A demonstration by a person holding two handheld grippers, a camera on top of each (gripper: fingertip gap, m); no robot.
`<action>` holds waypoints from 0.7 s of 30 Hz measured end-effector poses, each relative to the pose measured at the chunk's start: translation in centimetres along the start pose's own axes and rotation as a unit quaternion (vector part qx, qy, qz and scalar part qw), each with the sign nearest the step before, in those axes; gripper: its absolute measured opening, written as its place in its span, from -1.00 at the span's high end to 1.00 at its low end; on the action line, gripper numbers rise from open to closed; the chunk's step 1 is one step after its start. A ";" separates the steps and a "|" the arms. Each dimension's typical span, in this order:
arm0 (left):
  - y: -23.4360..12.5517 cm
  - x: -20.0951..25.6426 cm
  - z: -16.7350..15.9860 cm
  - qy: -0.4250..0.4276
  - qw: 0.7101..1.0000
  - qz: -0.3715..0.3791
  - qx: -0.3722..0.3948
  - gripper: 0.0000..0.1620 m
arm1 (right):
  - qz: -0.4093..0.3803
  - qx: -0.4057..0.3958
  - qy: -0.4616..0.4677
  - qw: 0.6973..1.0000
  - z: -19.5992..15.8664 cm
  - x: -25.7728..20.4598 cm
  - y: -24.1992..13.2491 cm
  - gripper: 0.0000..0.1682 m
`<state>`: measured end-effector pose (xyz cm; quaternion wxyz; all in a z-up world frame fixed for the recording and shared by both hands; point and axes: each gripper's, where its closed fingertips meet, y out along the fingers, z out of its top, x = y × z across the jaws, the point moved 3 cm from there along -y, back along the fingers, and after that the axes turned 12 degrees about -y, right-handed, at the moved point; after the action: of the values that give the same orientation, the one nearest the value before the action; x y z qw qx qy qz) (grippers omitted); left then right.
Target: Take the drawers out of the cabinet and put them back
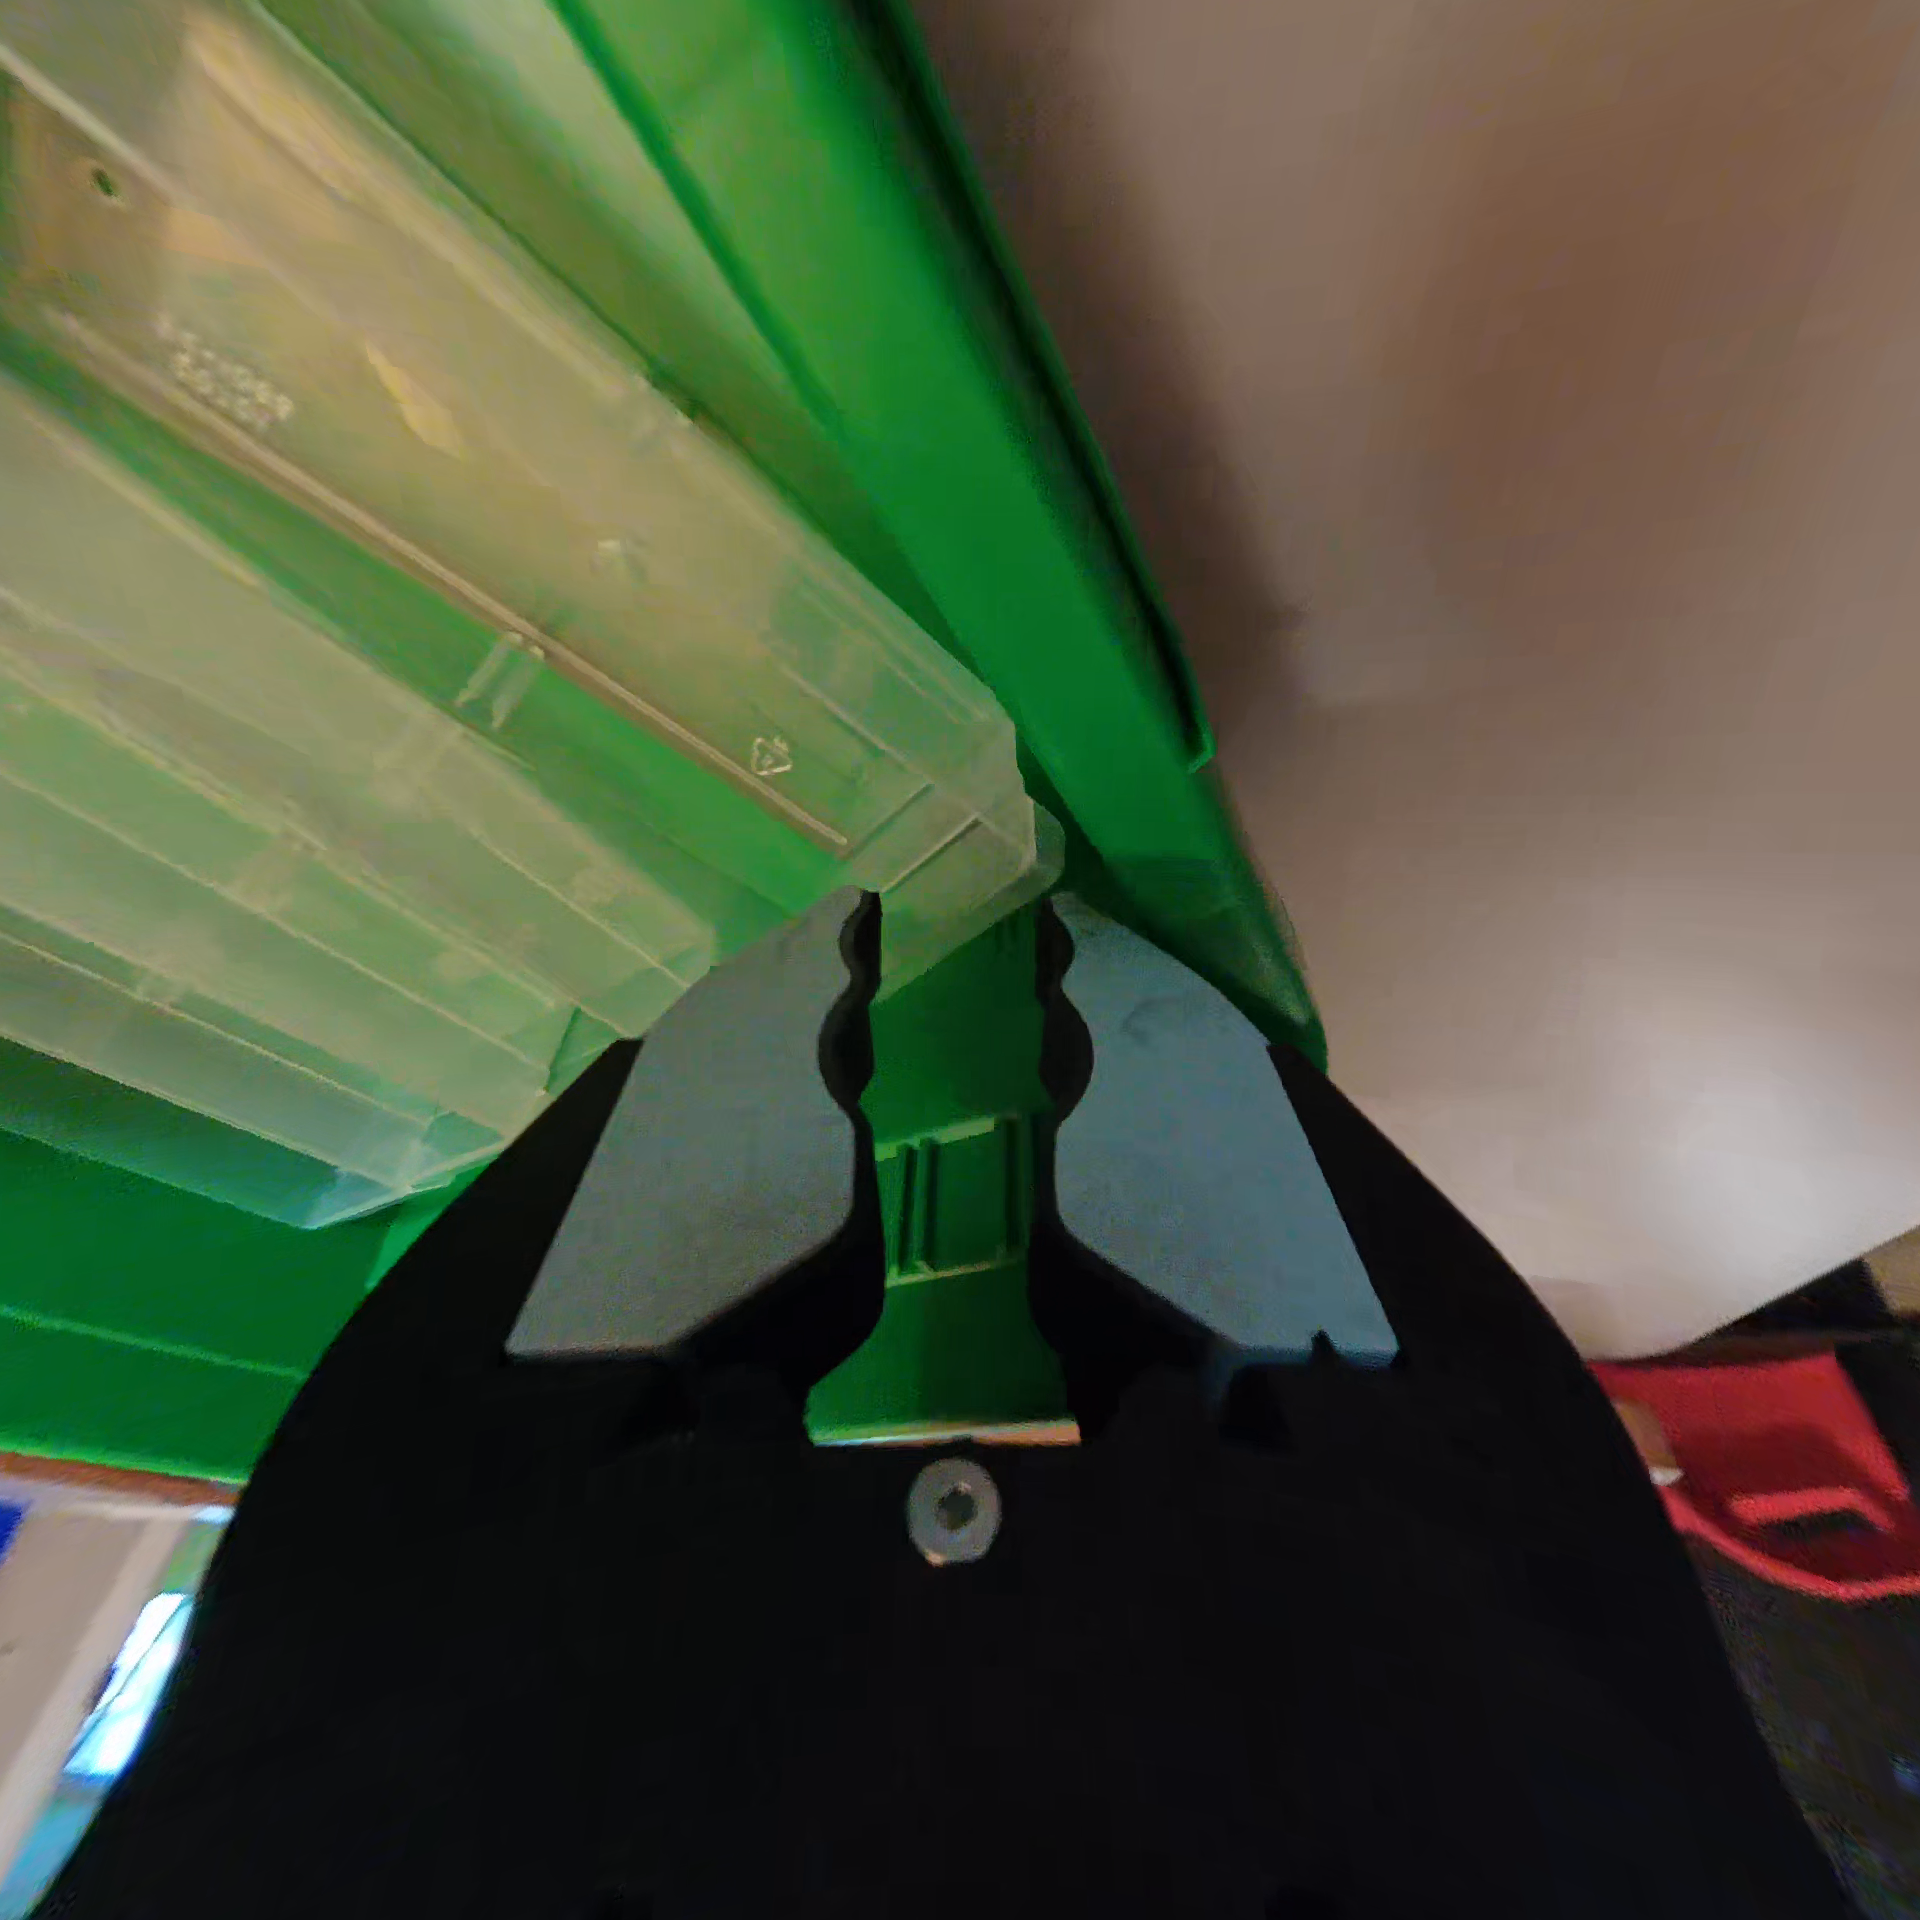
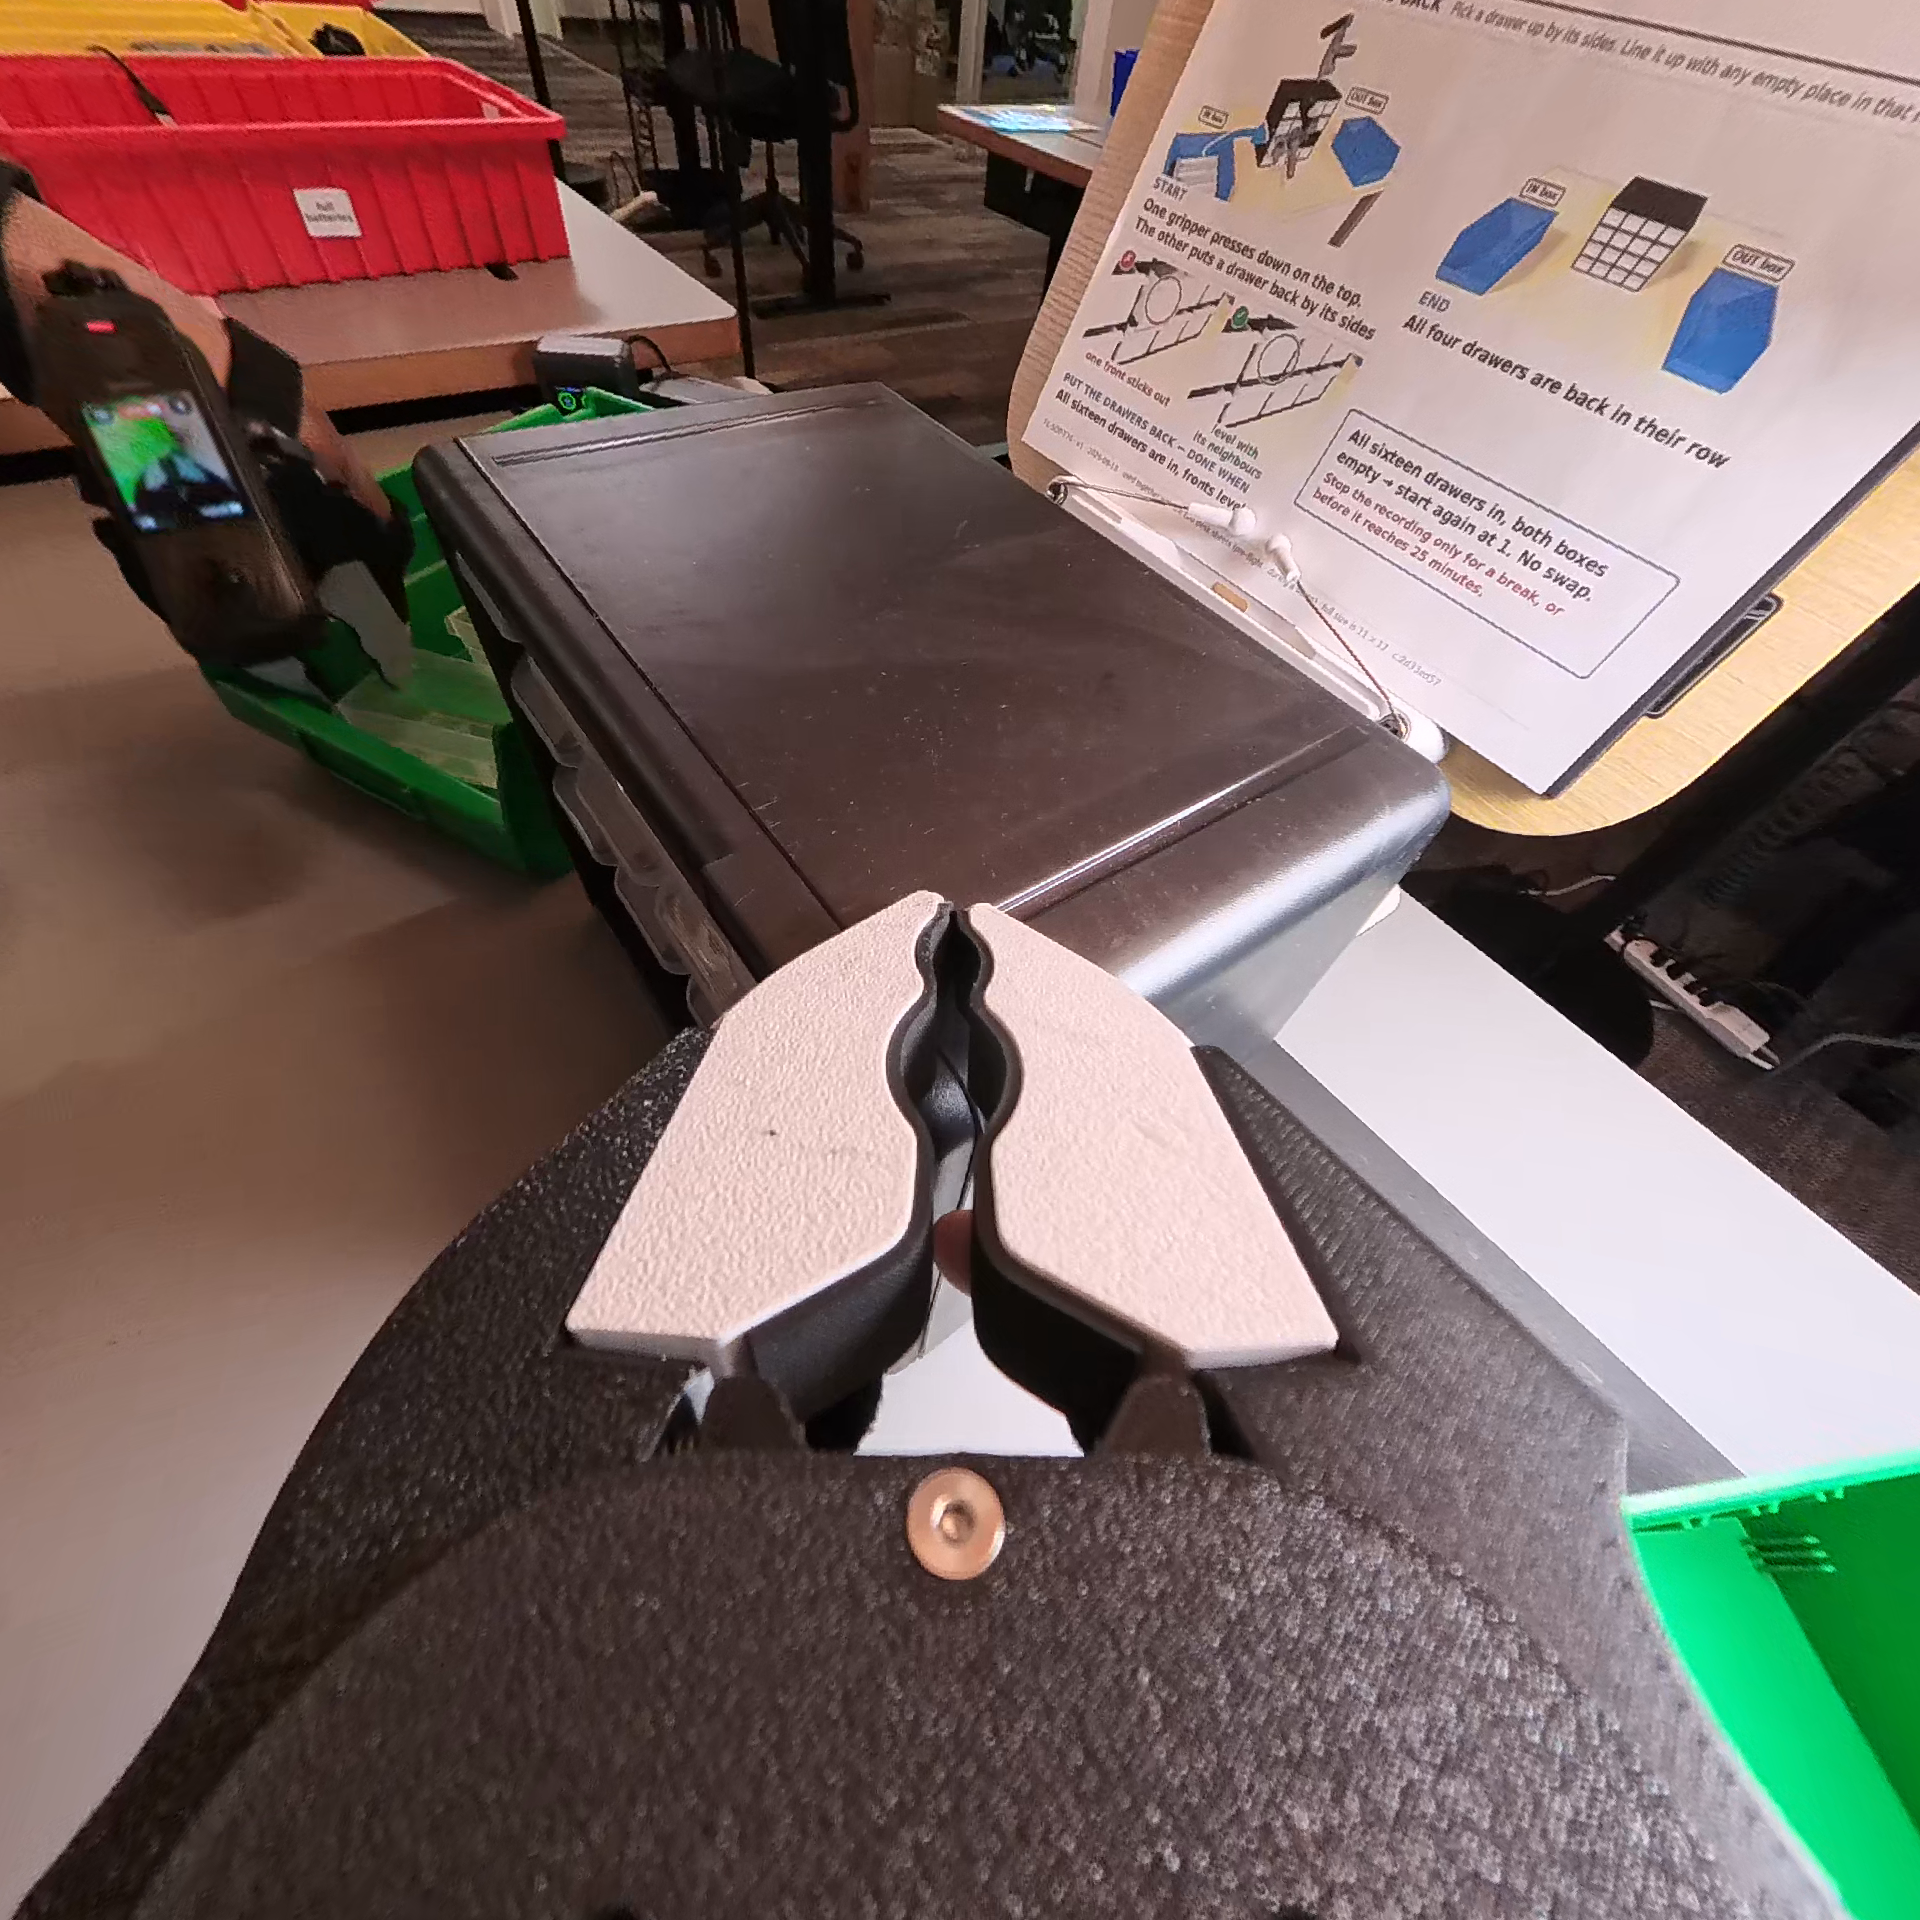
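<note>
Closest to the right wrist camera, the right gripper point(image 2: 953, 914) had its pale fingers pressed together at the tips with nothing between them, poised at the near edge of the black cabinet point(image 2: 883, 623). That cabinet stood on the grey table point(image 2: 208, 1039), its flat top bare, and clear drawer fronts point(image 2: 582, 800) showed down its left face. Just beside its left side sat a green bin point(image 2: 416, 758) holding clear drawers. The left gripper point(image 2: 374, 634) reached down into that bin. Behind the cabinet leaned an instruction sheet point(image 2: 1507, 343) on a board, and a red bin point(image 2: 281, 166) rested on a farther table.

From the left wrist camera, the left gripper point(image 1: 961, 904) stood partly open, a narrow gap between its fingers, at the corner of a clear drawer point(image 1: 468, 623) lying inside the green bin point(image 1: 935, 416). Whether the fingers actually touched that drawer could not be told from the blurred view.
</note>
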<state>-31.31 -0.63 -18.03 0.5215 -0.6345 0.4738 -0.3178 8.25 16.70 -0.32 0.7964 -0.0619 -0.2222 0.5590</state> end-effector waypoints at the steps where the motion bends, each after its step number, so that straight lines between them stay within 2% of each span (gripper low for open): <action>1: 0.2 0.0 -0.1 0.011 1.000 0.005 -0.016 0.65 | 0.001 0.001 0.001 1.000 0.0 0.0 0.0 1.00; 5: 0.5 -0.1 -0.2 0.024 0.999 0.004 -0.034 0.65 | 0.006 0.005 0.007 1.000 0.0 0.0 0.0 1.00; 11: -0.7 0.2 0.2 -0.013 1.000 -0.005 -0.004 0.69 | 0.015 0.012 0.018 1.000 -0.1 0.0 0.0 1.00; 17: -5.3 1.0 0.0 -0.048 0.998 -0.010 0.045 0.74 | 0.017 0.019 0.029 0.999 -0.1 0.0 0.0 1.00; 21: -9.3 2.5 0.7 -0.092 0.987 -0.041 0.128 0.83 | 0.018 0.021 0.032 0.999 -0.1 0.0 0.0 1.00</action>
<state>-27.29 -2.61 -9.44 0.6266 -0.6079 0.3525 -0.3369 8.30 16.74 -0.40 0.7941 -0.0667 -0.1837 0.5755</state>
